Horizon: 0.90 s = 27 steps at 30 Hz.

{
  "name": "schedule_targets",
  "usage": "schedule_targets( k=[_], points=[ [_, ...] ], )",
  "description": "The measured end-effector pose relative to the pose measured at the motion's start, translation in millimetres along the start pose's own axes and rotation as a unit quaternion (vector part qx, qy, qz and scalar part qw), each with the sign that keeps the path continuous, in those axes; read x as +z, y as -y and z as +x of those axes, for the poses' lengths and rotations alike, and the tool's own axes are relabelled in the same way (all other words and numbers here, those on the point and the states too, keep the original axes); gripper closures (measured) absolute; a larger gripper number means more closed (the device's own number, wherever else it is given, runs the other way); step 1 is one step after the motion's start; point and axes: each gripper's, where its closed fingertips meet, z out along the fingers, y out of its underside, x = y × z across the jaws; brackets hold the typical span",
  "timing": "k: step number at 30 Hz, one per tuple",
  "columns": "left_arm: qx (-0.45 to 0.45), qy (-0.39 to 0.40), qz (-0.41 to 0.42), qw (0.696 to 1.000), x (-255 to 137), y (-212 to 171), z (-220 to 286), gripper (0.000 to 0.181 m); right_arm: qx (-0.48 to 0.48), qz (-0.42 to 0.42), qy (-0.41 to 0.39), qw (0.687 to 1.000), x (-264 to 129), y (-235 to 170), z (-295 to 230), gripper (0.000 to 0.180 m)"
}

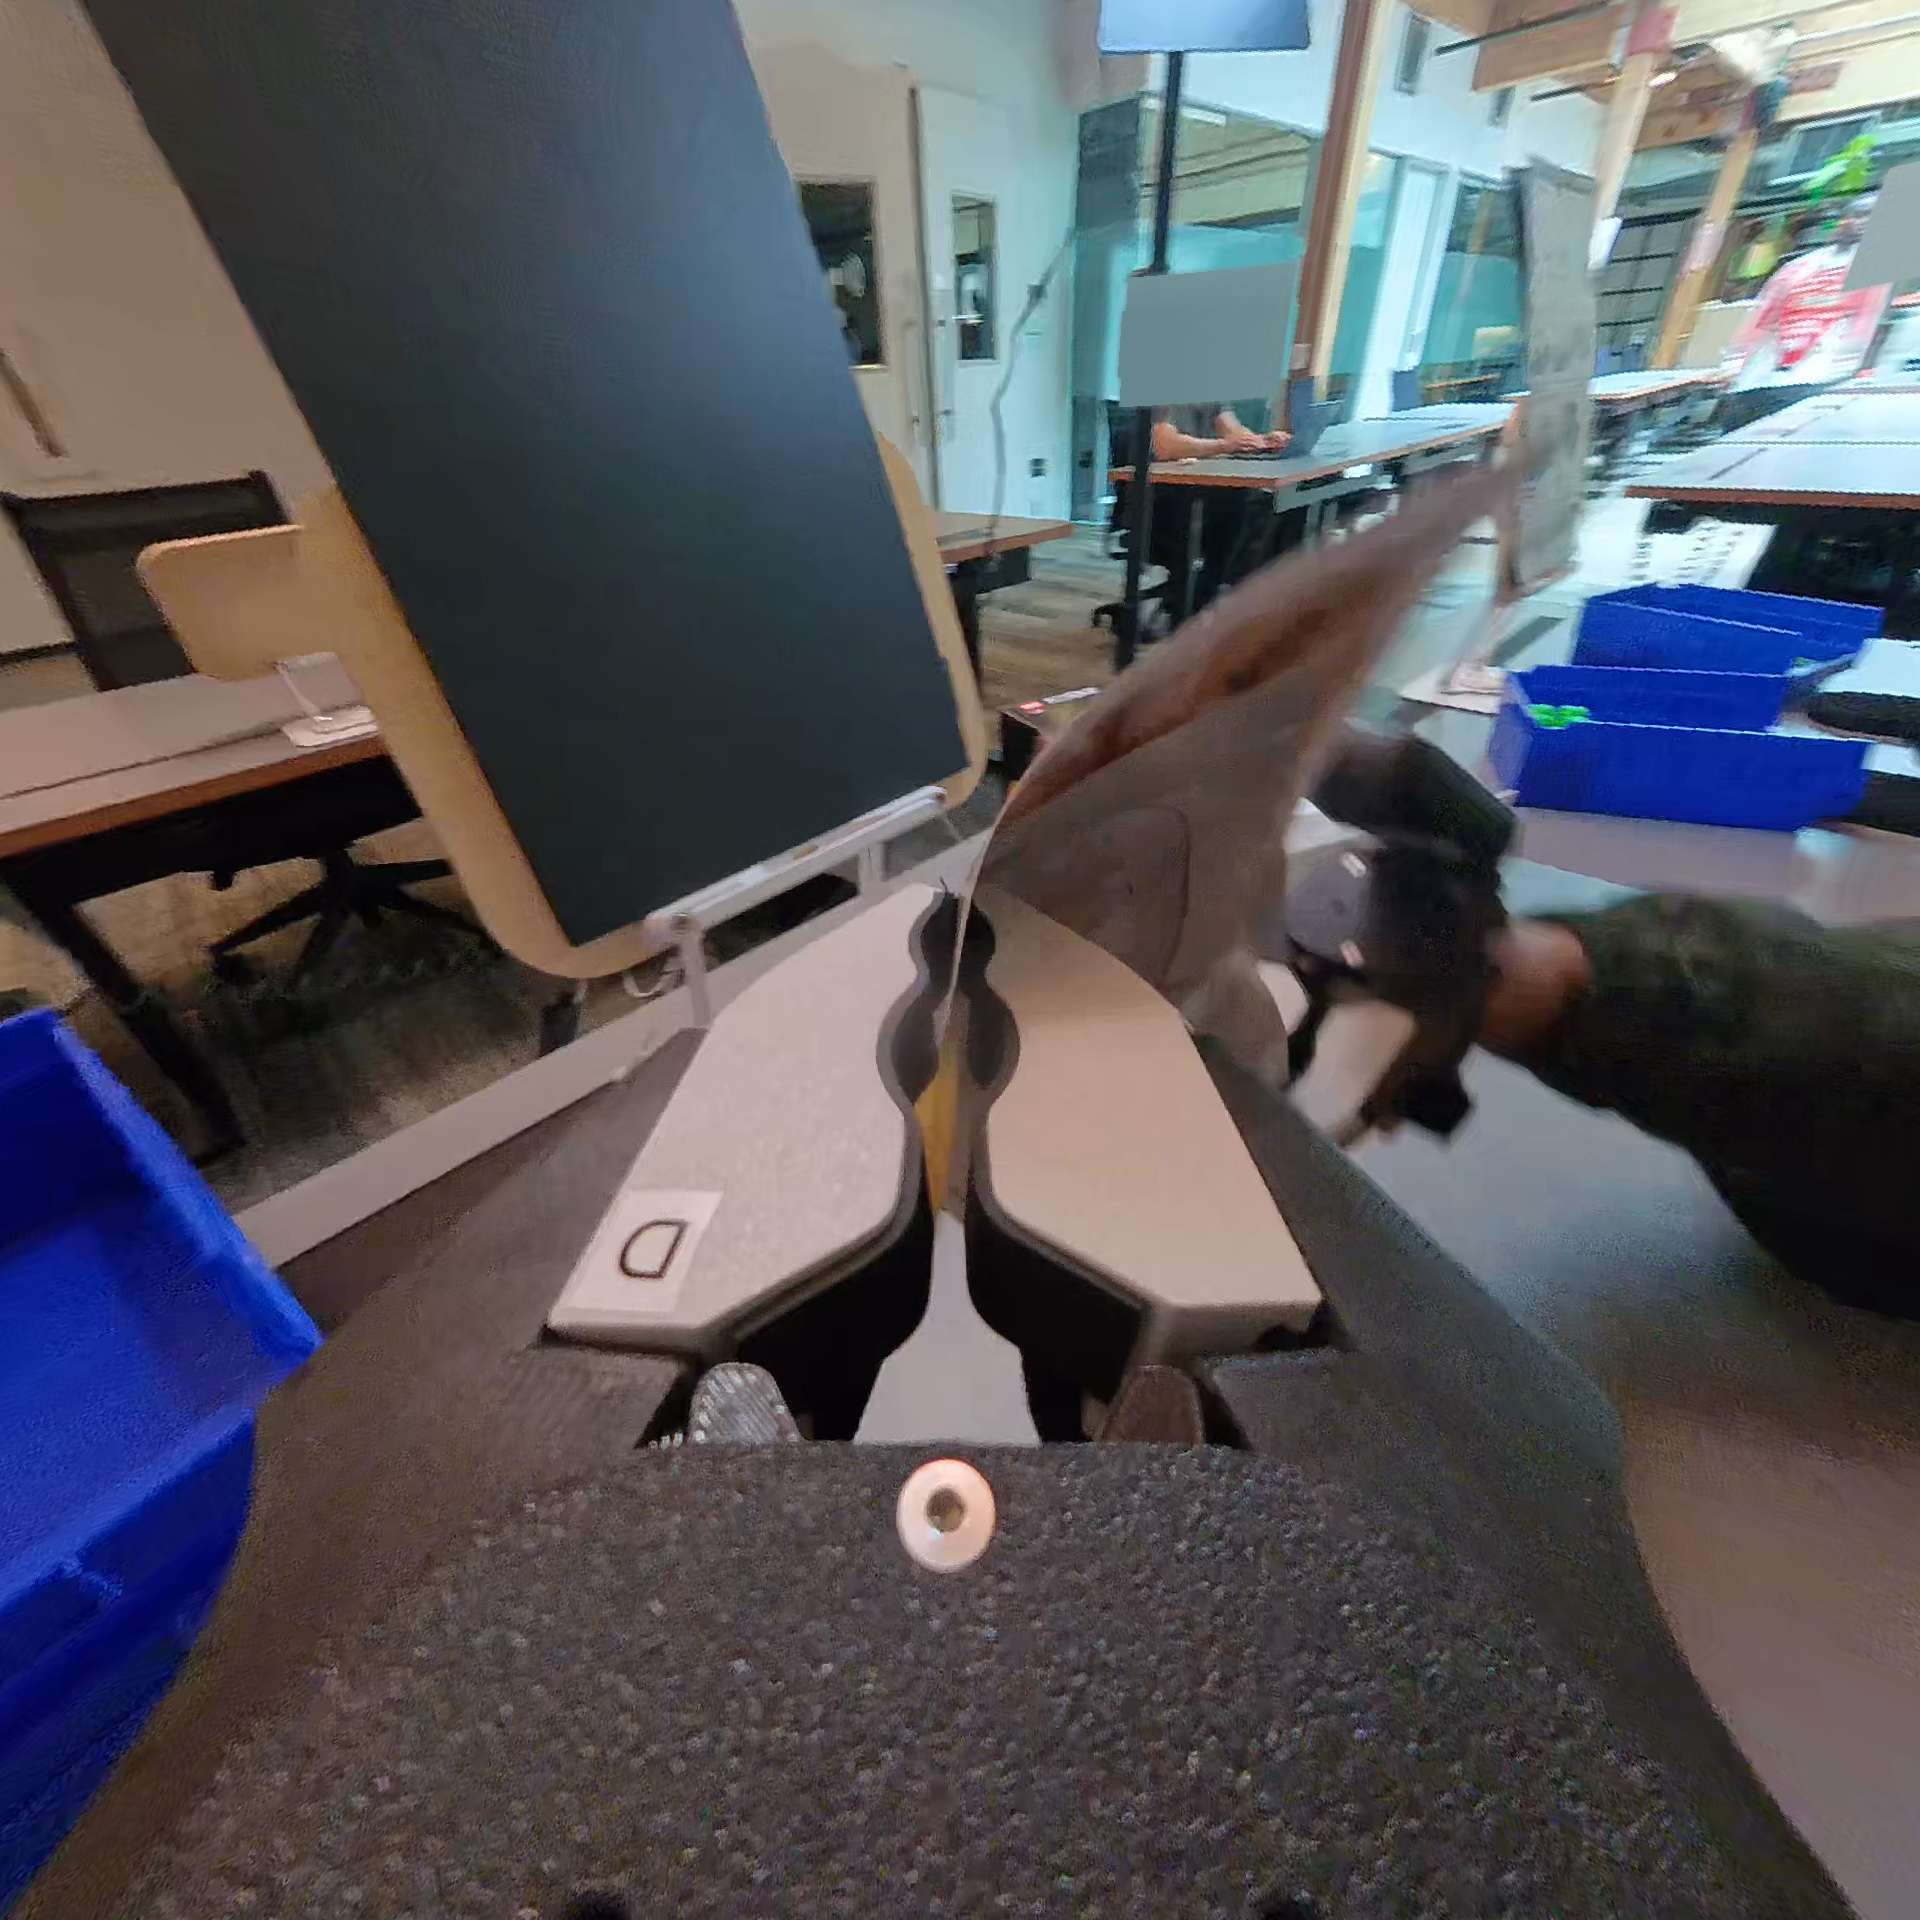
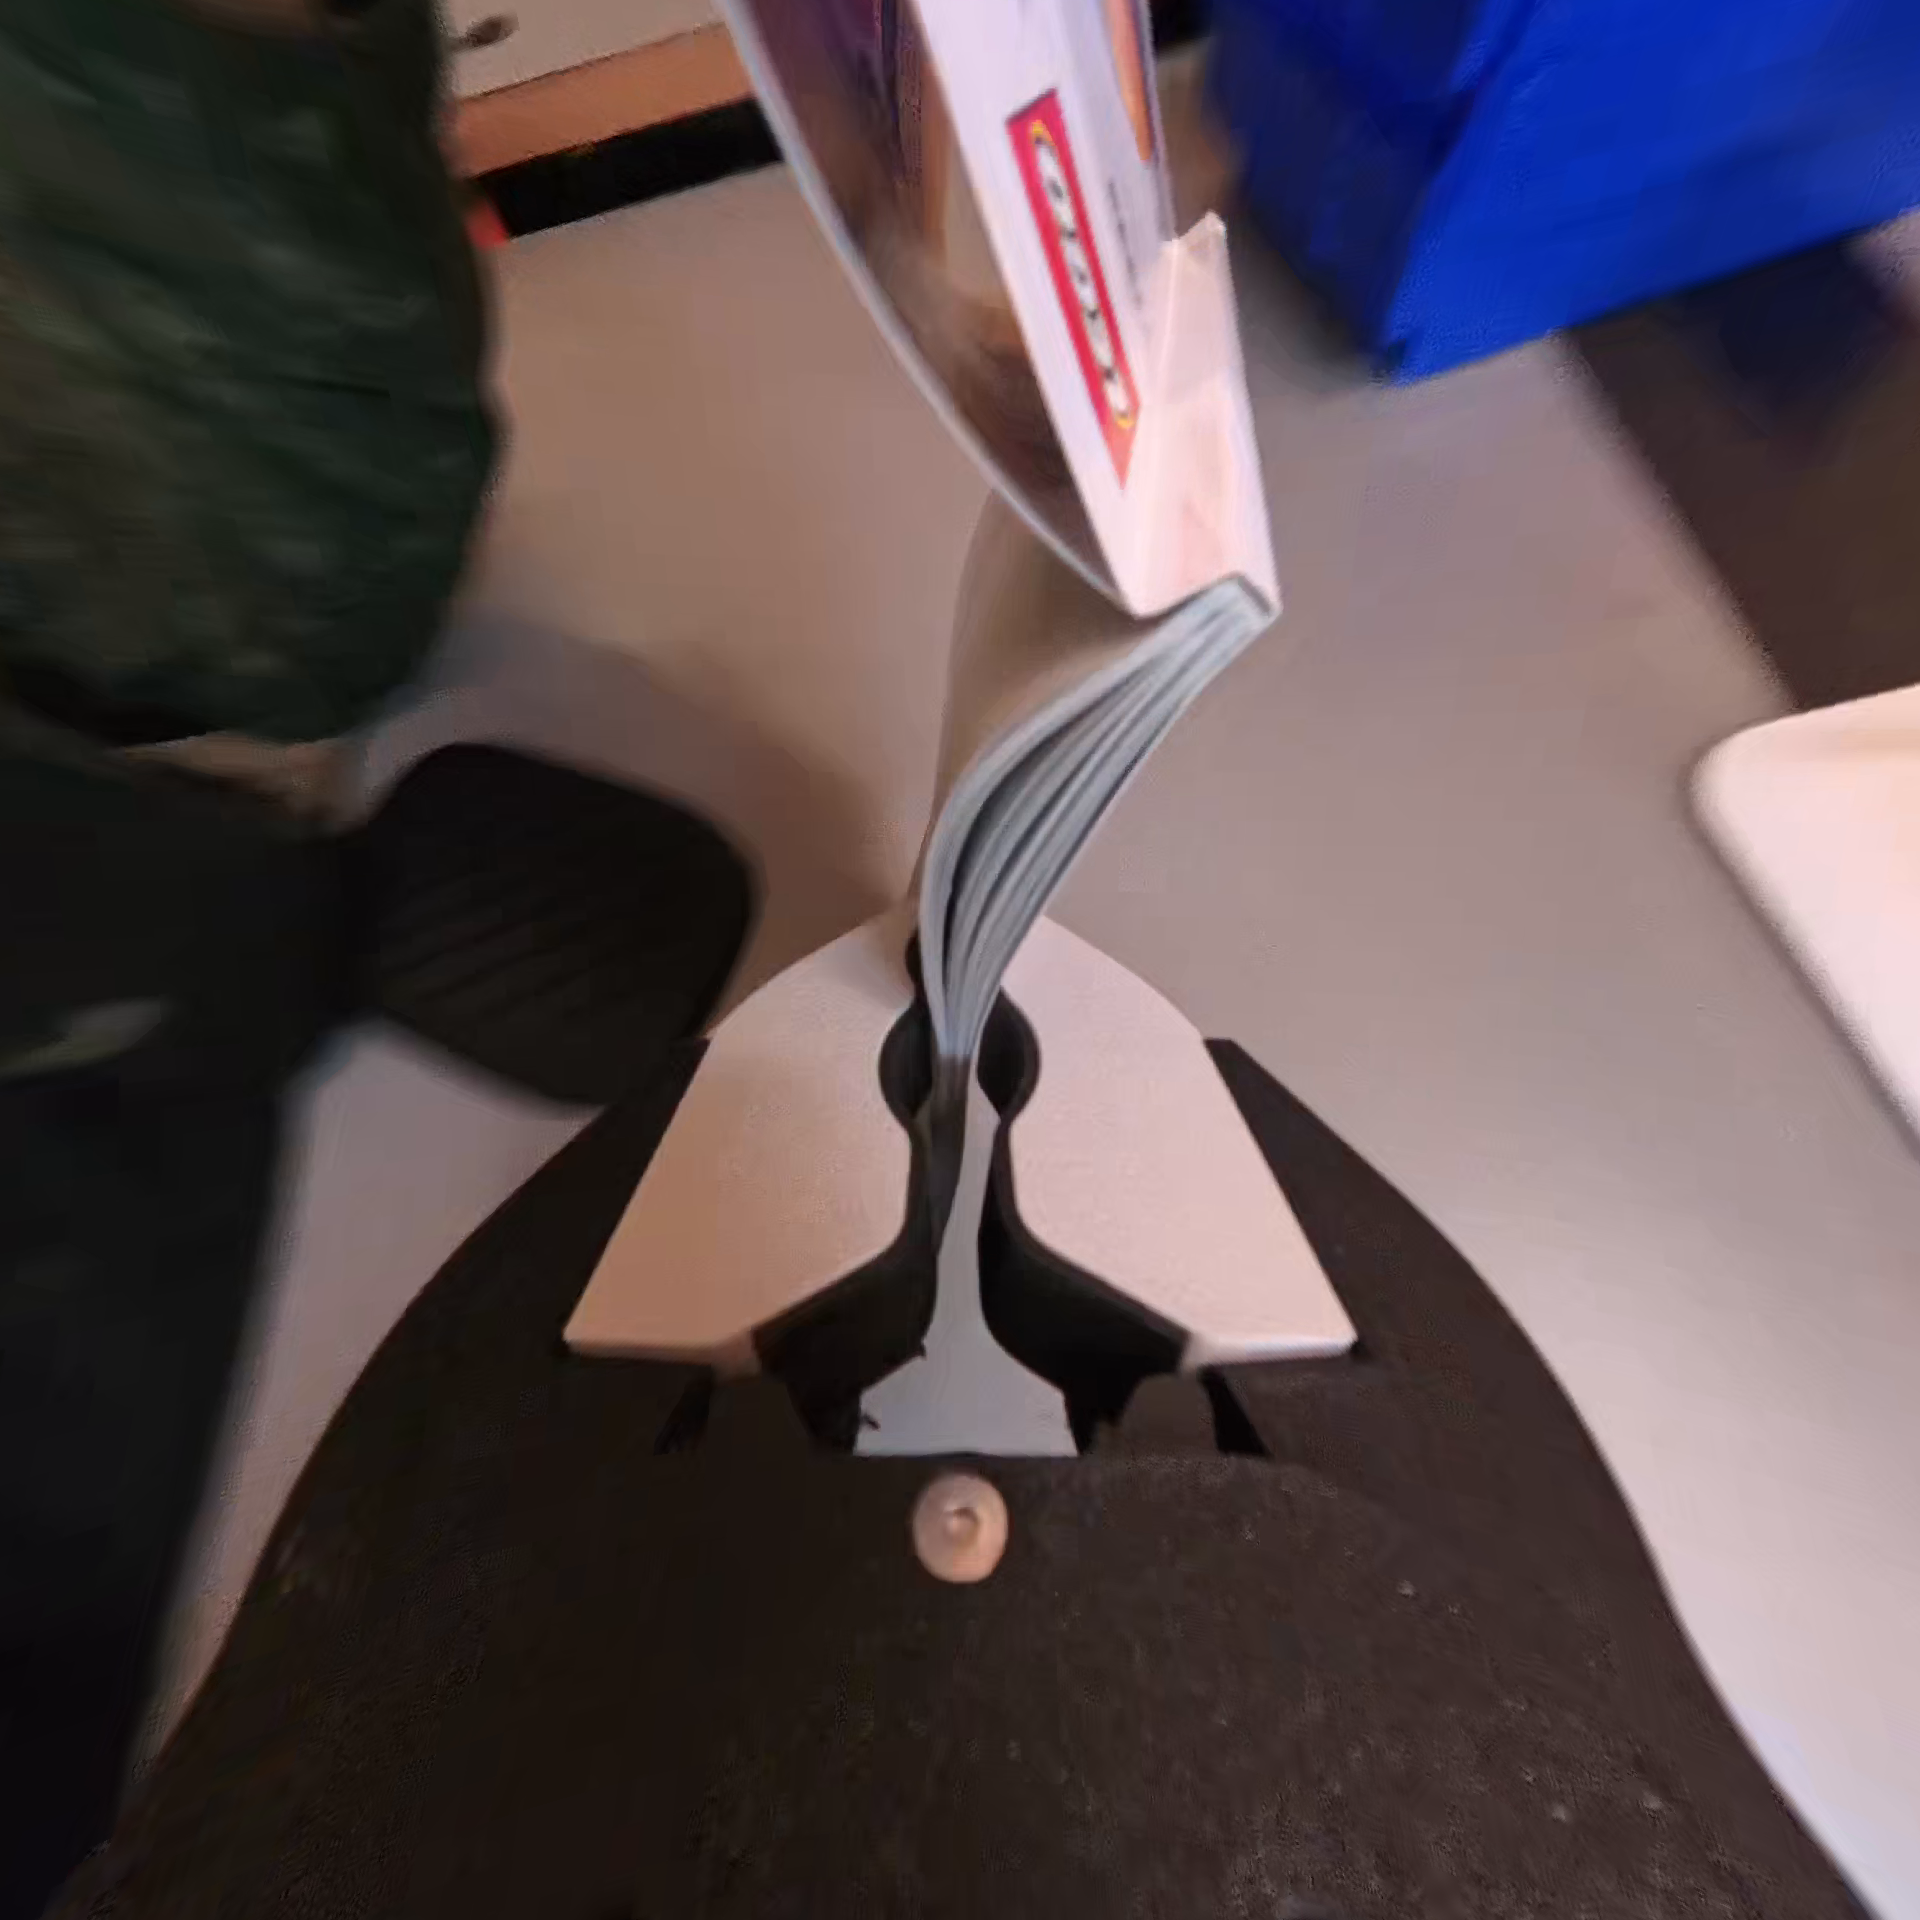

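A grey table [image 2: 1403, 935] runs under both tools, with blue bins [image 1: 1683, 727] at its far side and a dark tilted panel [image 1: 520, 416] on a stand beyond. Above it hangs a booklet [image 2: 1049, 260], held off the surface between the two tools, its long axis running up and away from each. The right gripper [image 2: 951, 997] is clamped on a thick sheaf of pages at the lower edge; the left gripper [image 1: 951, 966] pinches one thin outer sheet [image 1: 1195, 779]. Only the right wrist view shows the fanned page edges; only the left shows the other tool gripped by a dark-sleeved arm [image 1: 1714, 1039].
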Motion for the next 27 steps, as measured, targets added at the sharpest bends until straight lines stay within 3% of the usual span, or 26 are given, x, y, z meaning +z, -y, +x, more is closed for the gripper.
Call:
schedule_targets(
  k=[3, 6, 9, 12, 15, 19, 21, 24, 27],
  points=[
    [-0.019, -0.073, -0.018, 0.997, -9, -12, 18, 0.181, 0.055, -0.109, 0.109, 0.987, -29, -16, -4, 0.176],
    [-0.036, -0.131, -0.078, 0.988, -6, -36, 37, 0.181, 0.104, -0.158, 0.103, 0.977, -19, -38, 31, 0.173],
    [-0.039, -0.142, -0.136, 0.980, 4, -68, 47, 0.181, 0.117, -0.101, 0.006, 0.988, 4, -39, 91, 0.156],
    [-0.060, -0.127, -0.179, 0.974, 17, -102, 42, 0.180, 0.091, 0.009, -0.079, 0.993, -4, -19, 125, 0.143],
    [-0.091, -0.146, -0.194, 0.966, 31, -126, 46, 0.168, 0.066, 0.061, -0.111, 0.990, -22, -13, 123, 0.142],
    [-0.108, -0.218, -0.187, 0.952, 56, -140, 86, 0.162, 0.058, 0.112, -0.144, 0.982, -49, -19, 110, 0.142],
    [-0.090, -0.278, -0.197, 0.936, 64, -149, 119, 0.150, 0.067, 0.138, -0.145, 0.977, -62, -22, 102, 0.142],
    [-0.093, -0.326, -0.141, 0.930, 66, -129, 136, 0.147, 0.078, 0.166, -0.146, 0.972, -75, -32, 86, 0.142],
    [-0.114, -0.305, -0.123, 0.937, 64, -120, 114, 0.143, 0.080, 0.166, -0.153, 0.971, -75, -47, 73, 0.141]
  ],
)
